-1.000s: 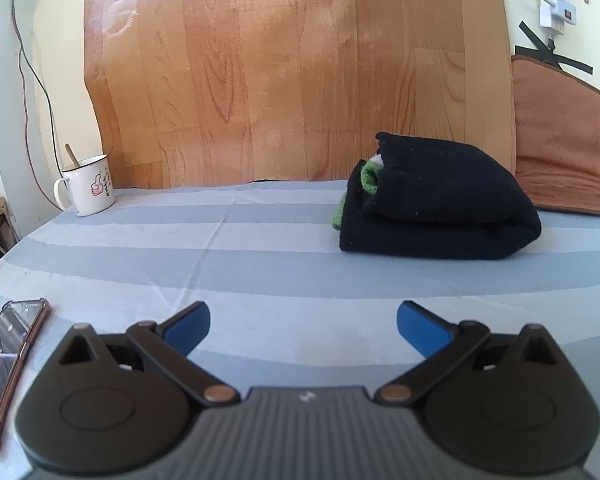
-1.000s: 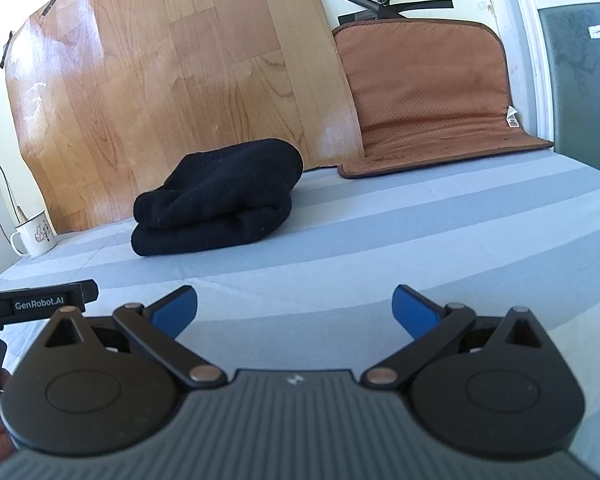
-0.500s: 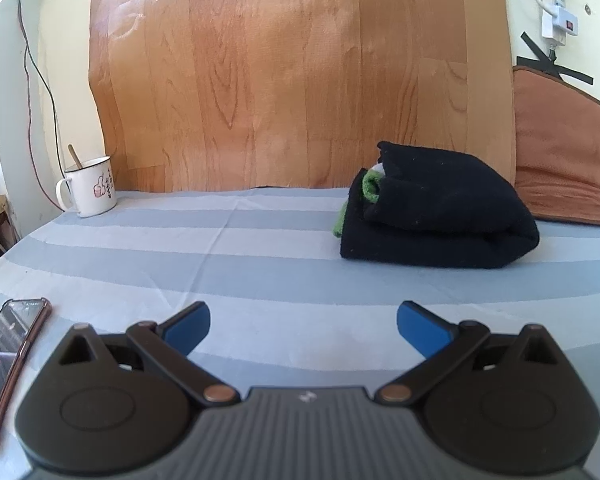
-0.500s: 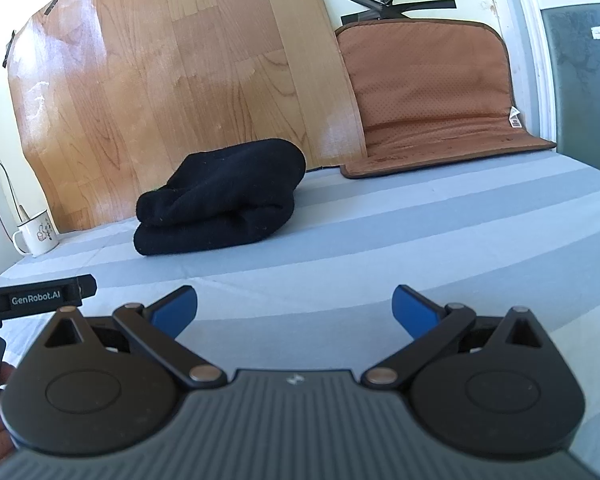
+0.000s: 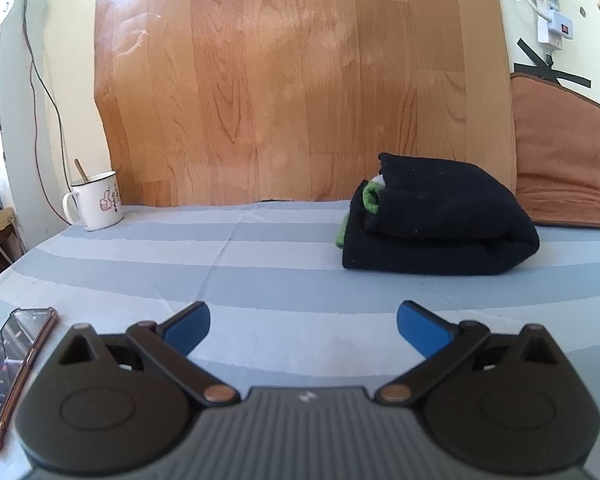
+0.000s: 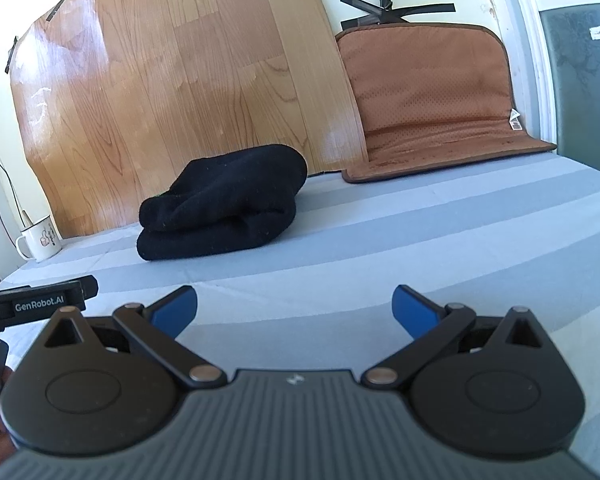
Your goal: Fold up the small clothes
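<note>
A black garment (image 5: pixel 440 228) lies folded into a thick bundle on the striped grey-blue sheet (image 5: pixel 260 276), with a bit of green cloth (image 5: pixel 370 196) showing at its left end. The right wrist view shows the same black bundle (image 6: pixel 224 208) from the other side. My left gripper (image 5: pixel 303 324) is open, low over the sheet, well short of the bundle and to its left. My right gripper (image 6: pixel 295 308) is open too, with nothing between its blue fingers, and the bundle sits ahead to its left.
A white enamel mug (image 5: pixel 96 206) with a spoon stands at the back left. A phone (image 5: pixel 14 364) lies near the left front edge. A wood-pattern sheet (image 5: pixel 300 80) and a brown cushion (image 6: pixel 432 104) lean on the back wall. The left gripper's body (image 6: pixel 36 304) shows at left.
Both cameras have tilted slightly, so the bundle sits a touch lower in the left view and closer in the right. Both grippers stayed open; the garment has not moved.
</note>
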Demonstrator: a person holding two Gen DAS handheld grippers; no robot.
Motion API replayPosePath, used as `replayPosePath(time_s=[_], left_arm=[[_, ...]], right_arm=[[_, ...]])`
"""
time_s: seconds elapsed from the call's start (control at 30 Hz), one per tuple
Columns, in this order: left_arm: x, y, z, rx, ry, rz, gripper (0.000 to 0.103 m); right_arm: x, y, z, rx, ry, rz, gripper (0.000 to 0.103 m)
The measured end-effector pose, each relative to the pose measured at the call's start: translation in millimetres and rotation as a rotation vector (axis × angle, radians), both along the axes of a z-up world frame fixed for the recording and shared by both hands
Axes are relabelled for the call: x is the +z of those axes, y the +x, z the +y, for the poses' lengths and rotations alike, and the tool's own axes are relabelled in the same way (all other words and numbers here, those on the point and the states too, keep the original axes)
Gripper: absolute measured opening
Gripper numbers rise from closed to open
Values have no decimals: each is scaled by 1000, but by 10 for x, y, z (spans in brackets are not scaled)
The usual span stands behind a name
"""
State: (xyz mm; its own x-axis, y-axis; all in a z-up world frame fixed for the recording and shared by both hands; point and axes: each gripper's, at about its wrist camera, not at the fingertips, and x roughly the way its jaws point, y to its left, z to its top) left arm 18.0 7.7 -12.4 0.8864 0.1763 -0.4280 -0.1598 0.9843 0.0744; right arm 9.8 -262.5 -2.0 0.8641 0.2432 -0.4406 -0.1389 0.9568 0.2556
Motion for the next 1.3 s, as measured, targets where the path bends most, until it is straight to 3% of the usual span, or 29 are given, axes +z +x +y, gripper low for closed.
replayPosePath(time_s=[0.57, 1.3], left_arm=[[-31, 49, 50, 25, -25, 55, 103], [-34, 50, 20, 13, -3, 65, 103]], right_arm=[[5, -13, -4, -1, 4, -5, 103], [15, 9, 13, 11, 9, -2, 103]])
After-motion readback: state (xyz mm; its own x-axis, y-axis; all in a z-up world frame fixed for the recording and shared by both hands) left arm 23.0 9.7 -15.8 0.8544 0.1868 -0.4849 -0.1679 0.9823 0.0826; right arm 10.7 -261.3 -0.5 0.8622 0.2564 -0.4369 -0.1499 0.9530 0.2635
